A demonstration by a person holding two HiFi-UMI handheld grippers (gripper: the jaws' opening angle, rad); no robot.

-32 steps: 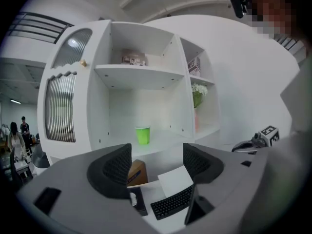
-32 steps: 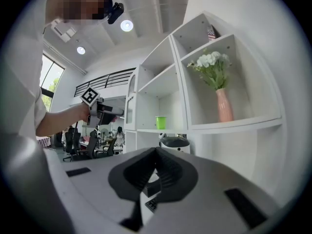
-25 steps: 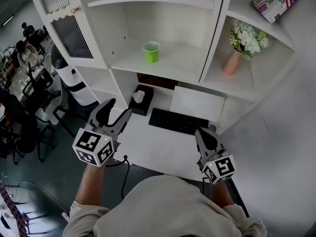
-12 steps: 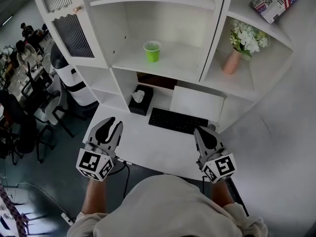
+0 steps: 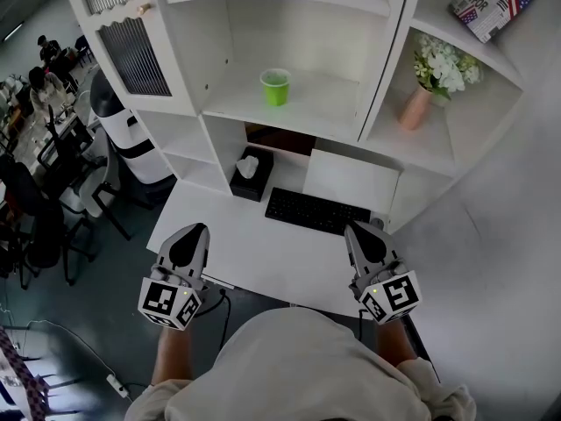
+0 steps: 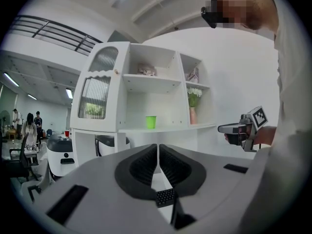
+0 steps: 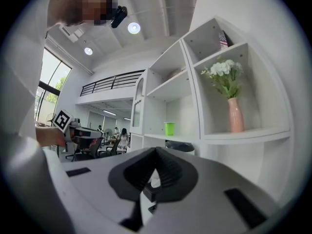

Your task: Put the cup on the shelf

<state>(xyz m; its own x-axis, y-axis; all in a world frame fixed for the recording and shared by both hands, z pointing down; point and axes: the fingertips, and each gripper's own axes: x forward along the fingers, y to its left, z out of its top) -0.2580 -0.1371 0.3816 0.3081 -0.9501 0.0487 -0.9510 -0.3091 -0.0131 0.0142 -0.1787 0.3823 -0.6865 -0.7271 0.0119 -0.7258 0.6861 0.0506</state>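
A green cup stands upright on the middle shelf of the white unit; it shows small in the left gripper view and the right gripper view. My left gripper hovers over the desk's front left edge, far below the cup, jaws shut with nothing between them. My right gripper hangs over the desk's front right, also shut and empty.
On the white desk lie a black keyboard and a black tissue box. A pink vase of white flowers fills the right compartment, a printed box sits above. Office chairs and seated people stand at left.
The left gripper's jaws have closed from wide open to shut, and it has drawn back toward the desk's front edge. The right gripper has barely moved. The cup stays on the shelf.
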